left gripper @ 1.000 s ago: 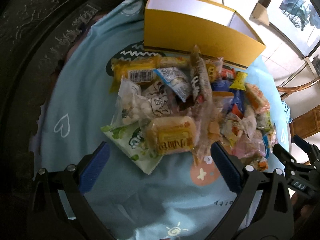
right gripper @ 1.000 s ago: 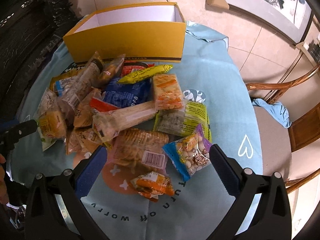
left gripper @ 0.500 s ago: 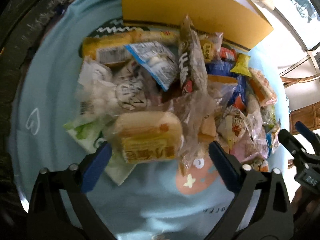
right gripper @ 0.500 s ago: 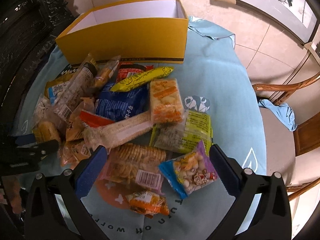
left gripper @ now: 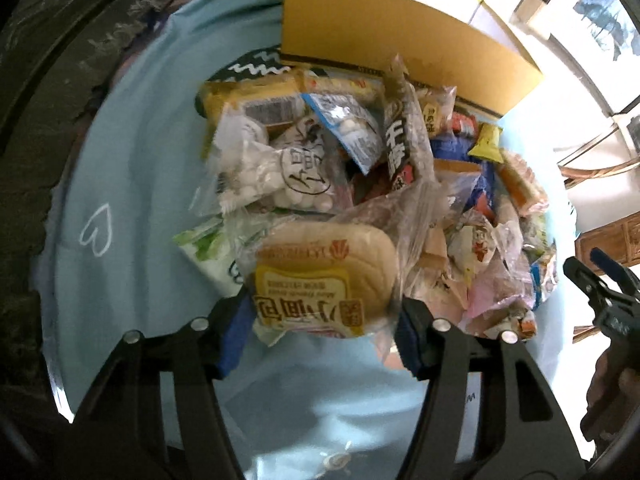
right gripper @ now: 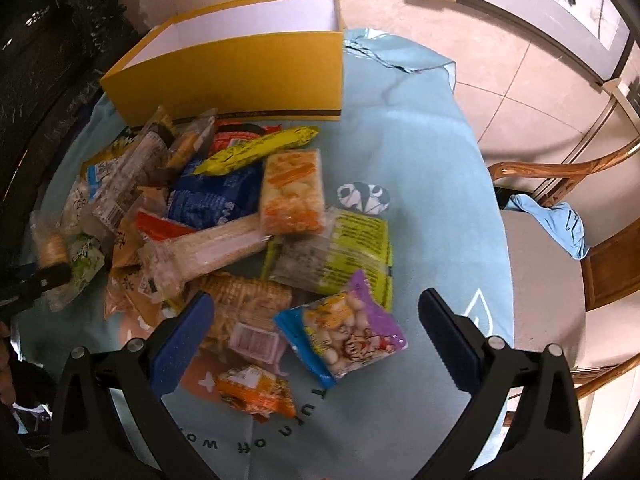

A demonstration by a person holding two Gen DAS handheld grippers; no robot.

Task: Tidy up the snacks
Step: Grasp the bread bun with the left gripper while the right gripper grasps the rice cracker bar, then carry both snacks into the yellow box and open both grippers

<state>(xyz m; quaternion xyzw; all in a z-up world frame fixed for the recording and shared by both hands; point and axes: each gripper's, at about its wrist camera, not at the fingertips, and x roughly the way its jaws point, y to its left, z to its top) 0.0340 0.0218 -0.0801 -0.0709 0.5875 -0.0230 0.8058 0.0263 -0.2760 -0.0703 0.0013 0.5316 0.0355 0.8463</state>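
Note:
A pile of wrapped snacks lies on a light blue tablecloth (left gripper: 132, 184) in front of an open yellow box (right gripper: 240, 68). My left gripper (left gripper: 322, 322) has closed its blue pads on a wrapped bread bun with a yellow label (left gripper: 320, 280) at the near edge of the pile. My right gripper (right gripper: 316, 340) is open above a purple and blue candy bag (right gripper: 344, 336) and a cracker pack (right gripper: 244, 308). The right gripper also shows at the right edge of the left wrist view (left gripper: 604, 280).
The box (left gripper: 400, 40) stands at the far side of the round table. A wooden chair (right gripper: 568, 240) with a blue cloth (right gripper: 556, 220) on its seat stands to the right. Dark carved furniture (right gripper: 40, 40) is on the left. An orange packet (right gripper: 256, 394) lies nearest me.
My left gripper moved forward to the bread bun and closed its jaws on it. My right gripper drifted slightly forward over the pile and stayed open.

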